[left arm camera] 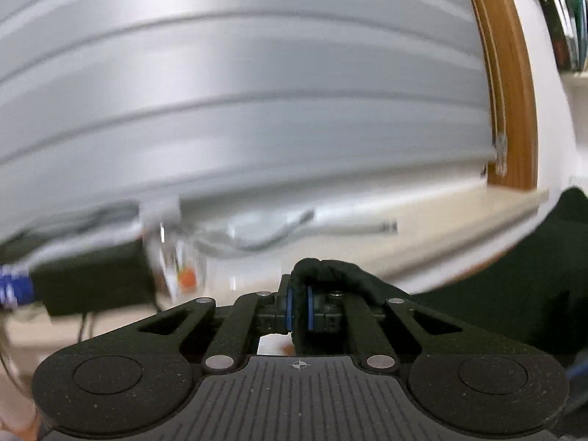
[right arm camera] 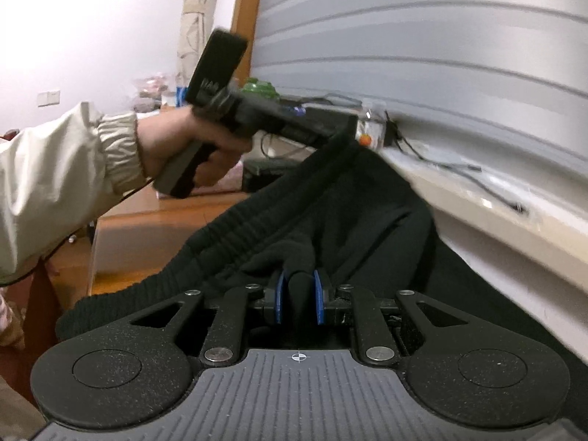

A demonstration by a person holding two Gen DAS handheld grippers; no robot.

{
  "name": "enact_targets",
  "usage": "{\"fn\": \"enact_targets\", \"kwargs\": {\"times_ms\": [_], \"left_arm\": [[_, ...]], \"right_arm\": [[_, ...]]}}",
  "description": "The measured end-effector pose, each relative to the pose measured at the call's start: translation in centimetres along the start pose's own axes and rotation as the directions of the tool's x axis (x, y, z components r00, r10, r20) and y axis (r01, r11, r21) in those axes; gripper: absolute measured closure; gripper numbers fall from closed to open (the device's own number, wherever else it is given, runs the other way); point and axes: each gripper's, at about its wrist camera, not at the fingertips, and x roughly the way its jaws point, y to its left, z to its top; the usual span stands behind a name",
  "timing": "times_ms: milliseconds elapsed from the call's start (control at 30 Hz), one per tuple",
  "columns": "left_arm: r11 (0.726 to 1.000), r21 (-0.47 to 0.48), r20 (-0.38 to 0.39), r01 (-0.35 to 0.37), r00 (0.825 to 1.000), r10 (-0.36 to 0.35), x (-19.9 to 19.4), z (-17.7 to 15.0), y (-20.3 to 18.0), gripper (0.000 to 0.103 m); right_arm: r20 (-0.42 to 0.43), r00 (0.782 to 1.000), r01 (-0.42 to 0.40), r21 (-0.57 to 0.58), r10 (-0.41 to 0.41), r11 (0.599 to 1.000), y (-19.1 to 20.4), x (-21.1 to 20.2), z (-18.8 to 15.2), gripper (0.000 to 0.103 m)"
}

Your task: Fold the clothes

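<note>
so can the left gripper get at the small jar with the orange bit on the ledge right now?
Probably not as things stand. The left gripper is shut on the black garment, so its jaws are occupied. The jar sits ahead, nothing visibly between, but the garment would have to be released first.

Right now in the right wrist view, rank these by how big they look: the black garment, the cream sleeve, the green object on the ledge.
1. black garment, fills the middle of the frame.
2. cream sleeve, clearly smaller in frame, though cut off at the left edge.
3. green object, tiny; it sits farthest back, so true size is unsure.
</note>
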Motion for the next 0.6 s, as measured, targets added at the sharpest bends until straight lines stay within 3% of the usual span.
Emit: {"fn": "enact_targets", "kwargs": {"times_ms": [100,133,200,233,267,400,500,600], "left_arm": [[0.999,0.021,-0.084,-0.044,0.995,0.045,2.3,0.2,0.0,0.093],[0.998,0.031,-0.137,-0.052,0.989,0.056,3.2,-0.3,0.0,0.088],[0.998,0.035,-0.204,-0.055,0.977,0.061,3.6,-2.4,0.1,0.07],[0.998,0.036,-0.232,-0.056,0.971,0.063,3.6,-3.5,0.2,0.065],[0.998,0.02,-0.246,-0.064,0.967,0.067,3.1,-4.5,0.7,0.064],[0.991,-0.1,-0.255,-0.084,0.965,0.056,-0.6,-7.7,2.9,0.056],[0.974,-0.212,-0.196,-0.083,0.98,0.041,-4.3,-8.5,3.8,0.05],[0.969,-0.242,-0.173,-0.051,0.985,0.008,-7.0,-8.8,2.5,0.044]], "right_arm": [[0.016,0.999,0.028,-0.002,-0.028,1.0,0.4,1.8,1.0,0.086],[-0.011,0.999,0.049,0.0,-0.049,0.999,0.6,3.1,0.9,0.085],[-0.167,0.983,0.069,-0.024,-0.072,0.997,1.1,6.8,-0.2,0.072],[-0.222,0.973,0.064,-0.025,-0.068,0.998,1.2,8.0,-0.9,0.072],[-0.225,0.972,0.062,-0.017,-0.064,0.998,1.4,8.3,-1.4,0.069],[-0.204,0.977,0.063,-0.015,-0.065,0.998,1.6,7.9,-1.5,0.052],[-0.203,0.977,0.058,-0.006,-0.058,0.998,1.4,7.8,-1.5,0.05],[-0.19,0.98,0.065,0.004,-0.063,0.998,1.4,7.5,-1.1,0.044]]}}
